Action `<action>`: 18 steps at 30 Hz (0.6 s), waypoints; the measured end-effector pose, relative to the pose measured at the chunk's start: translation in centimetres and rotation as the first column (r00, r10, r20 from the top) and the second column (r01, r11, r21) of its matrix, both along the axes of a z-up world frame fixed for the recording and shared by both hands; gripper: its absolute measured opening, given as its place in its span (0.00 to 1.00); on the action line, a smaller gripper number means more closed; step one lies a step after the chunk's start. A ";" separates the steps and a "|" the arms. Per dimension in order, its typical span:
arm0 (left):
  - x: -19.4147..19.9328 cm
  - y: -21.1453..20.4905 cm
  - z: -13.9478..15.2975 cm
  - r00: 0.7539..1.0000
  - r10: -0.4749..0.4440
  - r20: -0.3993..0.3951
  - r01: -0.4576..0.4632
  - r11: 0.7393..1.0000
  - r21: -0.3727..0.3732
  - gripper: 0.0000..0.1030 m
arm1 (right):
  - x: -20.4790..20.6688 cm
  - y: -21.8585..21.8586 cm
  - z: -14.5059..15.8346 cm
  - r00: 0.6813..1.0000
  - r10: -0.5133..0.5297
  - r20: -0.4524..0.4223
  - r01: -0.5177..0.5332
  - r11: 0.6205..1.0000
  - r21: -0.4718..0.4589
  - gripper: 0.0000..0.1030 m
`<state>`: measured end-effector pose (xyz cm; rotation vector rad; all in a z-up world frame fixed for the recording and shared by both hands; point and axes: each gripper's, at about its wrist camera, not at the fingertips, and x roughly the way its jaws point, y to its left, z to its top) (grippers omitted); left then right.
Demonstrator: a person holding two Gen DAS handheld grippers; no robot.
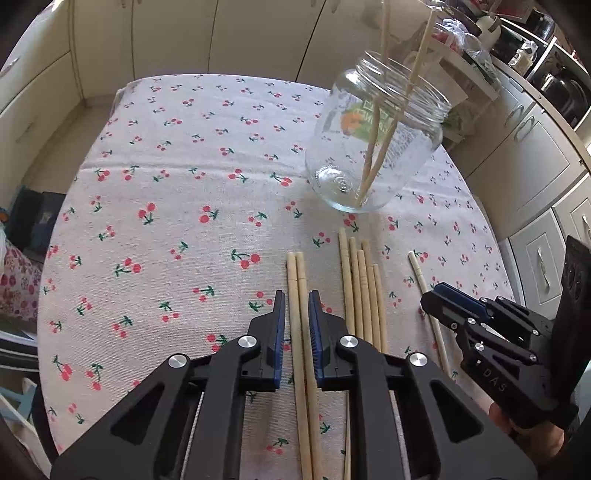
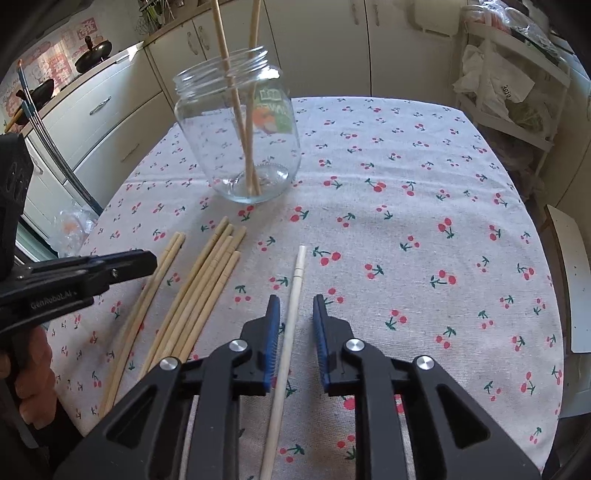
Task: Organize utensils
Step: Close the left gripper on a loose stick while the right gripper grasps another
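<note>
A glass jar (image 1: pixel 376 140) stands on the cherry-print tablecloth (image 1: pixel 177 206) and holds two wooden chopsticks (image 1: pixel 373 147). It also shows in the right wrist view (image 2: pixel 240 140). My left gripper (image 1: pixel 297 306) is open, its jaws straddling a pair of chopsticks (image 1: pixel 299 295) that lie on the cloth. A bundle of several chopsticks (image 1: pixel 364 291) lies just to its right. My right gripper (image 2: pixel 296 310) is open around a single pale chopstick (image 2: pixel 293 295) lying on the cloth. The pair (image 2: pixel 155 280) and the bundle (image 2: pixel 207 280) lie to its left.
Cream cabinets (image 1: pixel 184 33) run behind the table. A shelf rack with bags (image 2: pixel 509 85) stands at the right. A stove with pans (image 2: pixel 92 55) sits at the far left. A white chair edge (image 2: pixel 572 280) is beside the table's right side.
</note>
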<state>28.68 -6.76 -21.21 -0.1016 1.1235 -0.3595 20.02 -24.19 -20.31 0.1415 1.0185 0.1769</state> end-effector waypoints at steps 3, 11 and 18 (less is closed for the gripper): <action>0.4 0.2 -0.6 1.000 0.010 -0.006 -0.010 1.000 0.024 0.12 | 0.0 0.0 0.0 1.000 -0.005 0.000 0.005 1.000 -0.001 0.18; 0.5 -1.0 -0.7 0.999 -0.023 0.023 0.020 0.995 0.098 0.14 | 0.4 0.8 -0.1 1.000 0.030 0.000 -0.030 0.999 -0.040 0.08; 0.6 -1.6 -0.6 0.998 -0.061 0.000 0.060 0.988 0.142 0.14 | 0.8 0.3 -0.1 0.998 0.048 -0.042 -0.048 0.999 -0.001 0.07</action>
